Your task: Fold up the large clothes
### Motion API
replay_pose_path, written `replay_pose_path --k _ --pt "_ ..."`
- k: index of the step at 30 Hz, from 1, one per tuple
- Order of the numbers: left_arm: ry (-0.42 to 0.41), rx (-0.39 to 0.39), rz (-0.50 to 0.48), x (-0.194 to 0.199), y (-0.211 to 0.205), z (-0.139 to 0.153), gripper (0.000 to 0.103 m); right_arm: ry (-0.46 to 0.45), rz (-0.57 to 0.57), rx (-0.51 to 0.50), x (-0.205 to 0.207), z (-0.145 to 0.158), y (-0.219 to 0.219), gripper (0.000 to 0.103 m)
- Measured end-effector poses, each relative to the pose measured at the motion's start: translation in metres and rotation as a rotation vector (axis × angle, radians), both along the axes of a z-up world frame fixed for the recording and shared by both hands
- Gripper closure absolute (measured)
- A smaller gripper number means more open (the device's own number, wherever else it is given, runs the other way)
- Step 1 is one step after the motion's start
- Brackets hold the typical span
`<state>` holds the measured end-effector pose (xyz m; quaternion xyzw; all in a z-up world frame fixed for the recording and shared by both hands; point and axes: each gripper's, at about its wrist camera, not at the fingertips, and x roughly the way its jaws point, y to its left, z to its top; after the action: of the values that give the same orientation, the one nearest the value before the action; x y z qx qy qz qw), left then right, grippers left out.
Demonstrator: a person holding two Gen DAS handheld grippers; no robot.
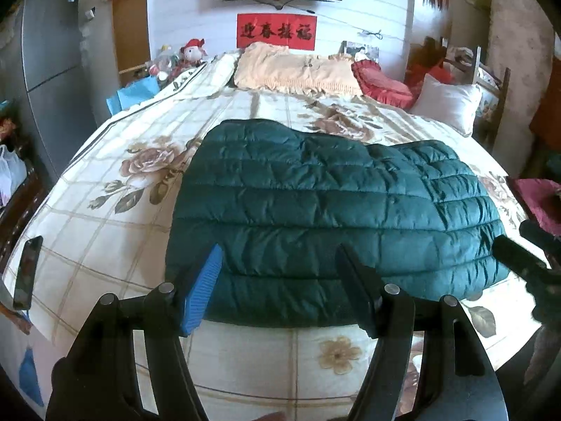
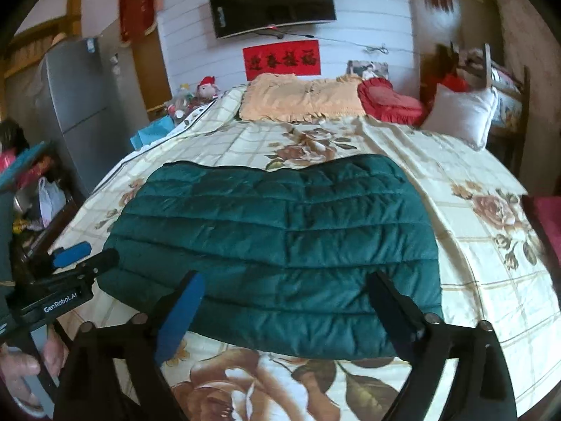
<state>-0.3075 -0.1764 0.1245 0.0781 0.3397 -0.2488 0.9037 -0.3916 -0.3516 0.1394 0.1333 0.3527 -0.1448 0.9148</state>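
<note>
The dark green quilted jacket [image 1: 326,207] lies folded flat on the floral bedspread [image 1: 105,217], its near hem just ahead of both grippers — the left gripper [image 1: 280,287] and right gripper [image 2: 287,315] each hover over that hem, jaws spread wide, holding nothing.

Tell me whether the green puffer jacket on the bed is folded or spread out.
Folded. The green puffer jacket lies as a compact rectangle on the floral bedspread, no sleeves sticking out; a layered edge shows on its right side.
</note>
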Motion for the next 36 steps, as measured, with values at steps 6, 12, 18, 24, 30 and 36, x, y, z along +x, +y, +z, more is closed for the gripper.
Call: replay_pose_path --k 6,12,18,24,30,36 --pt "-0.018 -0.007 0.015 -0.006 0.002 0.001 0.035 0.007 -0.002 0.02 0.0 -0.004 0.012 0.003" --pt "-0.023 -0.013 0.023 -0.009 0.003 0.001 0.035 0.001 -0.007 0.02 0.001 -0.001 0.018 0.003" --pt "-0.037 -0.02 0.029 -0.011 0.004 0.003 0.035 -0.006 -0.014 0.019 0.003 0.003 0.021 0.003" --pt "-0.036 -0.021 0.036 -0.01 0.004 0.005 0.035 -0.005 -0.03 0.022 0.004 0.002 0.019 0.003" --pt "-0.033 -0.015 0.033 -0.009 0.003 0.005 0.035 -0.007 -0.043 0.023 0.006 0.003 0.017 0.002" --pt "-0.029 -0.014 0.032 -0.007 0.002 0.004 0.035 0.0 -0.049 0.038 0.008 0.001 0.014 0.002"
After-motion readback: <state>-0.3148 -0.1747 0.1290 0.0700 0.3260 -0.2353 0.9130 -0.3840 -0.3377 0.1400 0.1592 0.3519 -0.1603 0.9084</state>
